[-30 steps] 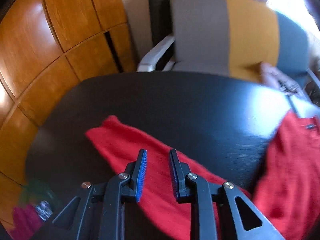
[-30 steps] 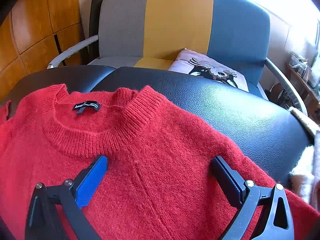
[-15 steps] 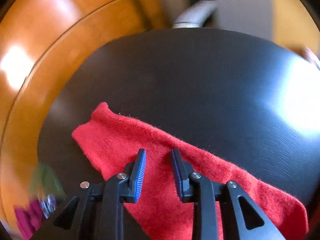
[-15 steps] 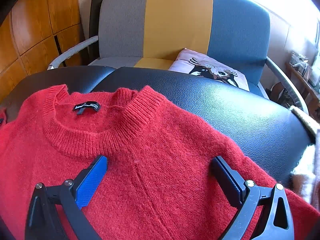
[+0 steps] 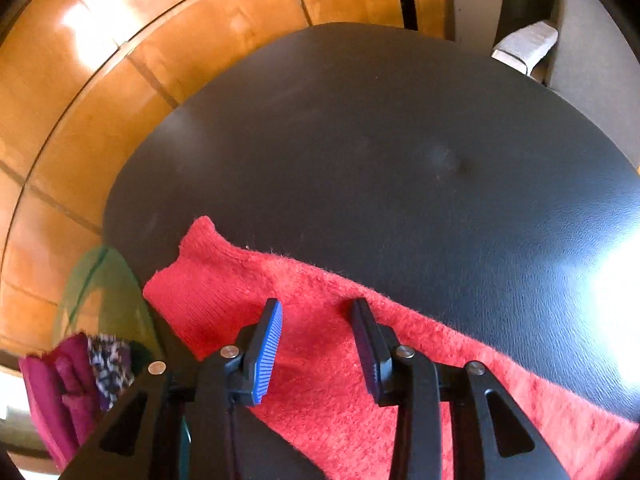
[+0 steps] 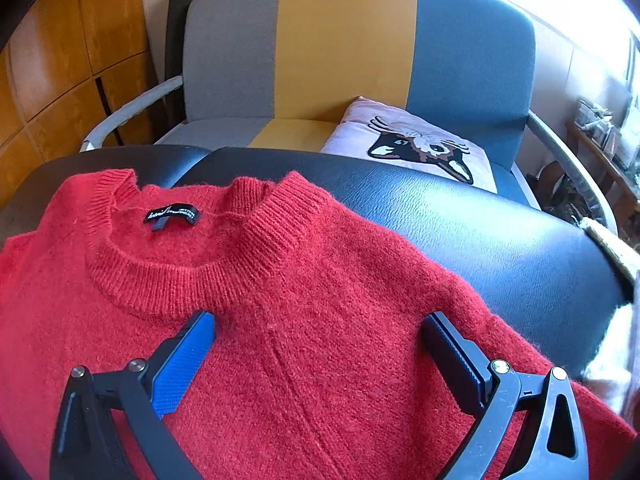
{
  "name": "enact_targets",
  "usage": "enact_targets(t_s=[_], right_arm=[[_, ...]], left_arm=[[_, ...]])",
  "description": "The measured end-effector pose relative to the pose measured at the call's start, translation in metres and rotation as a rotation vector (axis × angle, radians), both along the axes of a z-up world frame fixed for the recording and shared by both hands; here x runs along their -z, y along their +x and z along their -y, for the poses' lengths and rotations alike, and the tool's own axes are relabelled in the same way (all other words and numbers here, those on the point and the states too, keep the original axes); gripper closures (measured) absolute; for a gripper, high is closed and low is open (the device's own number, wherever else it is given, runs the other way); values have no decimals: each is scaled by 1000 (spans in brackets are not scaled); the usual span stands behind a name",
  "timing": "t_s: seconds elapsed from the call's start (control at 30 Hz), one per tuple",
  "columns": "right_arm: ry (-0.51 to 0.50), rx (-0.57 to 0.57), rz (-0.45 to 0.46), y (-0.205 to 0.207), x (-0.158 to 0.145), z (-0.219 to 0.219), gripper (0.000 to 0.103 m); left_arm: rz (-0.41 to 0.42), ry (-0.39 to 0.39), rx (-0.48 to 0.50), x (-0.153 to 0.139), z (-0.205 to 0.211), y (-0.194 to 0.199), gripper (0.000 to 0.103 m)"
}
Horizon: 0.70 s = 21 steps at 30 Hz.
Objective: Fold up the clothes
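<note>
A red knitted sweater (image 6: 312,320) lies flat on a black leather surface (image 6: 500,240), neck opening and black label (image 6: 170,215) toward the far side. My right gripper (image 6: 318,328) hangs wide open over the sweater's chest, just below the collar, holding nothing. In the left wrist view one red sleeve (image 5: 304,320) stretches across the black surface (image 5: 380,152), its ribbed cuff (image 5: 192,276) at the left. My left gripper (image 5: 316,316) stands over the sleeve close to the cuff; its jaws are opening, with sleeve fabric below the gap and the pads not pressing it.
A grey, yellow and blue armchair (image 6: 348,48) stands behind the surface, with a pink cushion (image 6: 416,144) on its seat. Wooden panelling (image 5: 100,80) runs along the left. Magenta and patterned clothes (image 5: 72,380) sit beyond the surface's left edge. Pale fabric (image 6: 616,332) lies at the right.
My left gripper has swung left along the sleeve toward the cuff and tilted further down, its jaws spreading wider. The right gripper and the sweater body have stayed still.
</note>
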State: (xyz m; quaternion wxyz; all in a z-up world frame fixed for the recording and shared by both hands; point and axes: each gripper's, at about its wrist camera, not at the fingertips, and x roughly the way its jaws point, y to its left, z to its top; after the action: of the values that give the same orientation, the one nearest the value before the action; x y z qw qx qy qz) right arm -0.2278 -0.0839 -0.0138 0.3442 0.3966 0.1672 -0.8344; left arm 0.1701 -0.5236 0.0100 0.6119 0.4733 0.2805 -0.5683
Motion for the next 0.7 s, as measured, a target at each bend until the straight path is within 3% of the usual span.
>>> enact_targets(t_s=[0.13,0.2,0.33,0.4,0.5,0.63,0.7], right_arm=[[-2,12,6,-6,-1,1,0],[-1,11,8,-7,-3,0,0],[33,1,41,-4,-9,-3,0],[40,-19,84,-1,-17,-9,0],[-60,-87,117,23,-48,-41,0],[-221,-178,207,69,-82,-104,0],[-291,-204,275,92,-88,-136,0]], left_arm=[[-214,-34,132,-28,-56,6,67],[-365,24,247,-35,-92,9,67],[-589,192,528,-34,-191,16,67],[-631,266,627,-26,-236,21,67],[-670,363,731,-11,-294,30,64],[-720,422,796,5,-325,38,53],[-746,430,819,7,-348,41,52]])
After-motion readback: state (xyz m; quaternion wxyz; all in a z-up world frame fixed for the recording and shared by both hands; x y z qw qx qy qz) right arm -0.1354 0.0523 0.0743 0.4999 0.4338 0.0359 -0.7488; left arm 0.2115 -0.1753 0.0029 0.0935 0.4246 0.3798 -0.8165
